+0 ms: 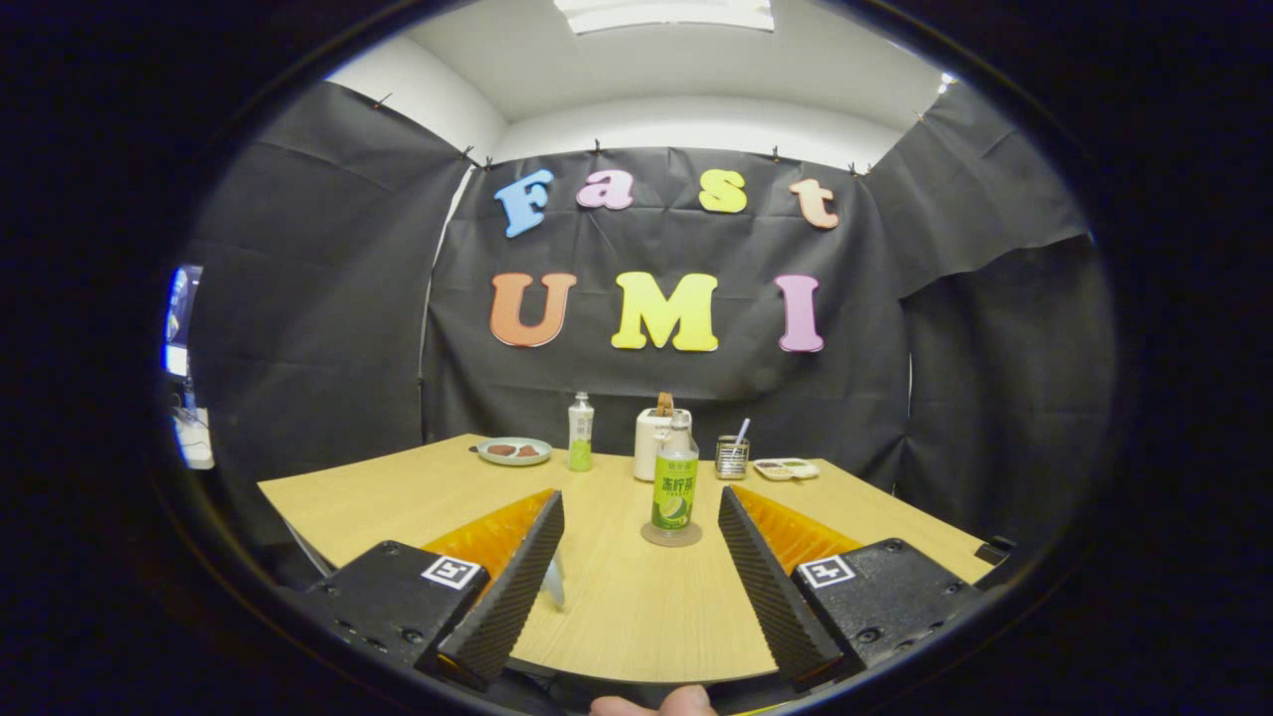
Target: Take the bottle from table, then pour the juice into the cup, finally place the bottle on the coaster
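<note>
A clear bottle with a green label (pixel 674 487) stands upright on a round coaster (pixel 671 536) on the wooden table (pixel 617 607). It is just ahead of my gripper (pixel 641 499), nearer the right finger (pixel 766 572) than the left. The gripper is open and holds nothing. Beside the inner face of the left finger (pixel 512 582) I see a small pale translucent object (pixel 554 582), mostly hidden; it may be the cup, but I cannot tell.
Along the table's far edge stand a second green-labelled bottle (pixel 580 431), a plate with food (pixel 513 450), a white toaster (pixel 651 443), a glass with a straw (pixel 732 457) and a small tray (pixel 786 467). A person's fingertip (pixel 651 704) shows below the fingers.
</note>
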The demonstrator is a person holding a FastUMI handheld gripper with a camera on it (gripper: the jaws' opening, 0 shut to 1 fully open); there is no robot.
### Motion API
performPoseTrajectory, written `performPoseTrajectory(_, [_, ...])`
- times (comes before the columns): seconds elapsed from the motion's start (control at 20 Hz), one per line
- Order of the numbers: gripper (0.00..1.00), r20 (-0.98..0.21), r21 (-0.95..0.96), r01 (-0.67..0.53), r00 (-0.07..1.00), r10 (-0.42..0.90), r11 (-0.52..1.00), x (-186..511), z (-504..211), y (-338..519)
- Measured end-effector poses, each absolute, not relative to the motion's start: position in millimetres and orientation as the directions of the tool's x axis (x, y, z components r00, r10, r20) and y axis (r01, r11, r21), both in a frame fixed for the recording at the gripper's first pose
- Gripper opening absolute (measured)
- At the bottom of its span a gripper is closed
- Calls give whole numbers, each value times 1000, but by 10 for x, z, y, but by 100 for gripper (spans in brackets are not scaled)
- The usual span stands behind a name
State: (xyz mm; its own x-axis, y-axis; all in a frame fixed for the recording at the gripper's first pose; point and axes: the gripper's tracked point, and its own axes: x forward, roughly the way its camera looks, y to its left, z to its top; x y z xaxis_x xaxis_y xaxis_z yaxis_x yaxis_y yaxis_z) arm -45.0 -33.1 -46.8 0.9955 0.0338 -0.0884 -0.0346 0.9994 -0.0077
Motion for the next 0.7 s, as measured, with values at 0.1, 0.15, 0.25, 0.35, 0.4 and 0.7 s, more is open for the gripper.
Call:
performPoseTrajectory(0.1, [100, -81, -22, -27, 996, 25, 999, -474, -467, -348])
performPoseTrajectory(0.15, [100, -72, -27, -26, 997, 24, 999, -485, -453, -341])
performPoseTrajectory(0.25, [100, -63, -28, -32, 998, 31, 999, -490, -446, -312])
performPoseTrajectory(0.35, [100, -73, -28, -37, 997, 35, 999, -478, -487, -297])
performPoseTrajectory(0.4, [100, -89, -23, -41, 995, 38, 999, -465, -530, -290])
performPoseTrajectory(0.7, [100, -101, -9, -23, 995, 22, 1000, -447, -603, -335])
